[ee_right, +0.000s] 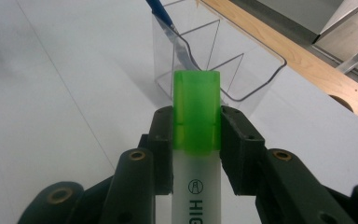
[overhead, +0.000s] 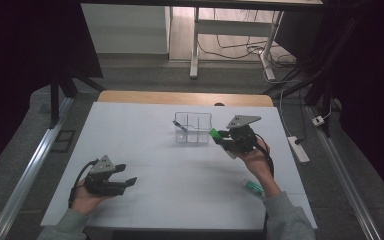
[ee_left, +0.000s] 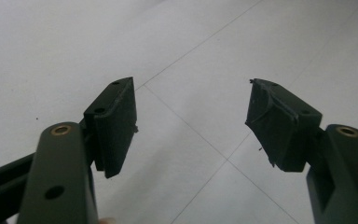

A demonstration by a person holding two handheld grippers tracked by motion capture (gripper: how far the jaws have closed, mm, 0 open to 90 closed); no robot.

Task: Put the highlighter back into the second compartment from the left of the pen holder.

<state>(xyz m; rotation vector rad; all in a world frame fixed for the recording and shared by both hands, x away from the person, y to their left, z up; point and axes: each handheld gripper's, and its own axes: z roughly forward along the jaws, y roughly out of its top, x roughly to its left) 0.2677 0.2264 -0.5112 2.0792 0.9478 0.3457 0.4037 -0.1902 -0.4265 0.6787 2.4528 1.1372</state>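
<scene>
My right gripper [ee_right: 196,135] is shut on a highlighter [ee_right: 196,154] with a white barrel and a green cap. In the high view the right gripper [overhead: 221,137] holds it just to the right of a clear plastic organizer [overhead: 193,128] with dividers, green cap [overhead: 213,133] toward the box. A blue pen [ee_right: 161,13] leans in the organizer [ee_right: 256,70]. My left gripper [overhead: 125,176] rests low at the table's near left, jaws open, nothing between them; the left gripper view shows its pads [ee_left: 116,123] wide apart over bare white table.
A second green-capped marker [overhead: 253,187] lies on the white table [overhead: 145,150] by the right forearm. A wooden strip [overhead: 180,97] runs along the far edge. A power strip [overhead: 298,148] and cables lie on the floor to the right.
</scene>
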